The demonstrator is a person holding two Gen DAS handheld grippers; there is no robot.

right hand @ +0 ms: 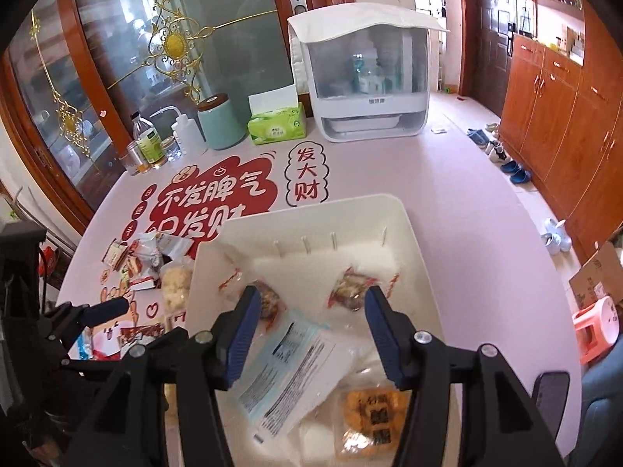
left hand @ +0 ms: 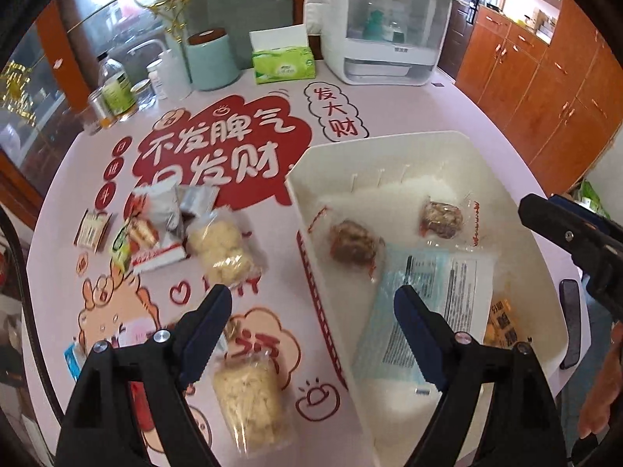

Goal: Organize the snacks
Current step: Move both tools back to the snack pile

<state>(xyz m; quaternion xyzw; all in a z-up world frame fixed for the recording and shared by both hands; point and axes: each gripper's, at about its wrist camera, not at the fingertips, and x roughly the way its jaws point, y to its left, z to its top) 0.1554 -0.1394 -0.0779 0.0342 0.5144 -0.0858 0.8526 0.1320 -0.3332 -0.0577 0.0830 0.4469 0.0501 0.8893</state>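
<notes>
**Lin:** Both grippers hang over the table now. Left gripper (left hand: 311,334) has its jaws wide apart, with nothing between them; one finger is above the table mat, the other is above the white bin (left hand: 389,148). Right gripper (right hand: 309,334) is over the inside of the bin, its jaws apart at a middle width, also holding nothing.

**Mei:** Where are the snacks?

**Lin:** Some are already in the bin: two brown snacks in clear wrappers (left hand: 352,243), a flat blue and white packet (left hand: 424,299), and an orange packet (right hand: 373,408) near the closer wall. The others lie on the mat to the left of the bin: a pale puffed snack in a clear bag (left hand: 249,393) just below the left fingers, a second one like it (left hand: 224,249) further away, and a small heap of mixed packets (left hand: 155,233) beside it.

**Mei:** So what can go wrong from here?

**Lin:** I think the next pick is the nearer puffed bag. It looks light and brittle, so a hard squeeze may crush it. The film is smooth, so a grip only on the edge may slip. Also, the left gripper stands across the bin wall; if it descends without moving to the left first, one finger may hit the rim and push the bin.

**Mei:** And the right one?

**Lin:** If it goes down and closes, it could catch the flat packet and lift it out again.
</notes>
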